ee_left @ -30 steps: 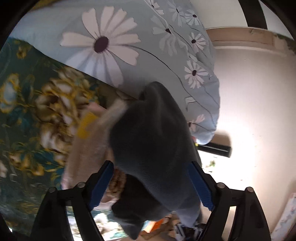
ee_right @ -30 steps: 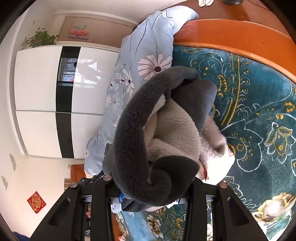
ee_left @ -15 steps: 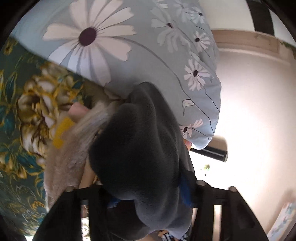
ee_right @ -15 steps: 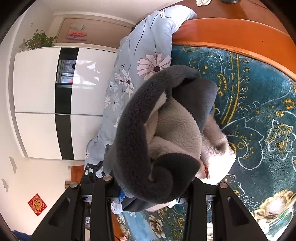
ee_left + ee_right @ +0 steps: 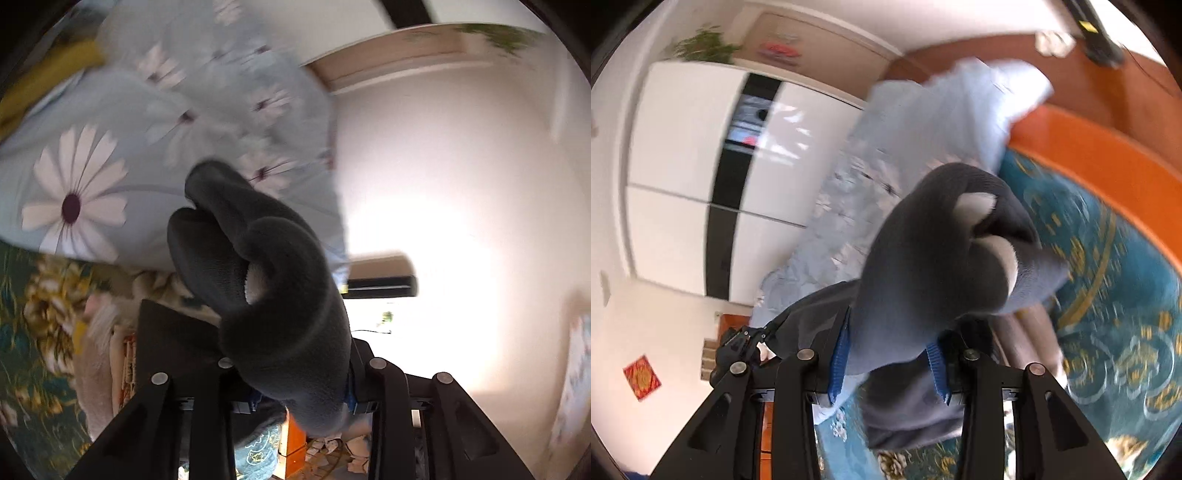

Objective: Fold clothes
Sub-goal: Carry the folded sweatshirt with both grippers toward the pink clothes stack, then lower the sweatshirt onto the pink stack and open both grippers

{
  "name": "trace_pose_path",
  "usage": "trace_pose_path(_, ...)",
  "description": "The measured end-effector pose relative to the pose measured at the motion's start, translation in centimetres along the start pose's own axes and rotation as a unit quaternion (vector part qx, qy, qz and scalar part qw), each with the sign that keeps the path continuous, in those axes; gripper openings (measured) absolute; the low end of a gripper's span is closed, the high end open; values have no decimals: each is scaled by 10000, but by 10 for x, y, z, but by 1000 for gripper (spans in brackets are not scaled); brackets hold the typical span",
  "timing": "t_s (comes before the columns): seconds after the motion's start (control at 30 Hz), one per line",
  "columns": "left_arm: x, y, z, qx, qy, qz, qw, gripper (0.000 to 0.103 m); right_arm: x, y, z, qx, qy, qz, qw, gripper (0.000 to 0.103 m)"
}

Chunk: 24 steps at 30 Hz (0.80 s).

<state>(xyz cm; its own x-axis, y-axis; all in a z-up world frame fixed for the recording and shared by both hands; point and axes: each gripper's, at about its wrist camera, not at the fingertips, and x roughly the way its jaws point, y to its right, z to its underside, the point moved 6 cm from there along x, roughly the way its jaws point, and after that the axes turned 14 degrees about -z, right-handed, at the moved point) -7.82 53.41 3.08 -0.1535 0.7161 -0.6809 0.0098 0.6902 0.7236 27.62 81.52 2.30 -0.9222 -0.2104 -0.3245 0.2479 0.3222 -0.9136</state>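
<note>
A bedroom in a home: a bed with a teal flowered bedspread (image 5: pixel 1115 295) and an orange wooden frame (image 5: pixel 1108 147), a pale blue daisy-print quilt (image 5: pixel 110 147), a white wardrobe (image 5: pixel 676 166), and what seems, through blur, a potted plant (image 5: pixel 705 48) on top.

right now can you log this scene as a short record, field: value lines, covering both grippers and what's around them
garment: dark grey fleece garment with pale lining, bunched and lifted
left gripper: shut on the garment
right gripper: shut on the garment, blue-padded fingers pressing both sides
behind: light blue daisy-print quilt
under: teal floral bedspread
bed edge: orange wooden frame
image quality: motion-blurred
</note>
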Motion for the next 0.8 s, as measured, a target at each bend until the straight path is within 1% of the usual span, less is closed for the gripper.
trace_pose_path(0.03,-10,-2,8,114,40,106,9999,34,-3,-5,1,-93,21,-91,9999,39)
trace_pose_path(0.07,-15,-10,20,199,17,105,9997,34,-6,-11,2,-187,42,-182,9997,35)
trace_pose_path(0.17,0,-66,62,-145,-403,-303,9986,34,-16,-26,6,-466,104,-454,9978,35)
trace_pose_path(0.27,17,-125,105,-521,-839,-728,9924,34,-8,17,39,90,-108,-188,9997,35)
trace_pose_path(0.33,23,-147,112,-860,-935,-763,9890,34,1,51,63,616,-103,19,9980,36)
trace_pose_path(0.4,23,-148,111,-838,-948,-738,9892,34,7,66,71,836,2,109,9964,37)
trace_pose_path(0.47,23,-143,108,-725,-935,-732,9903,34,12,79,77,1025,115,188,9945,58)
trace_pose_path(0.5,23,-140,107,-669,-929,-731,9907,34,13,82,74,1052,237,194,9940,61)
trace_pose_path(0.57,23,-134,103,-557,-916,-730,9916,34,15,81,60,1102,583,142,9921,75)
trace_pose_path(0.6,23,-131,102,-500,-910,-729,9919,34,20,82,51,1131,723,119,9909,77)
trace_pose_path(0.67,19,-132,107,-578,-936,-715,9914,34,33,87,36,1239,792,268,9888,86)
trace_pose_path(0.8,22,-136,110,-567,-979,-730,9909,34,62,106,14,1617,789,736,9809,87)
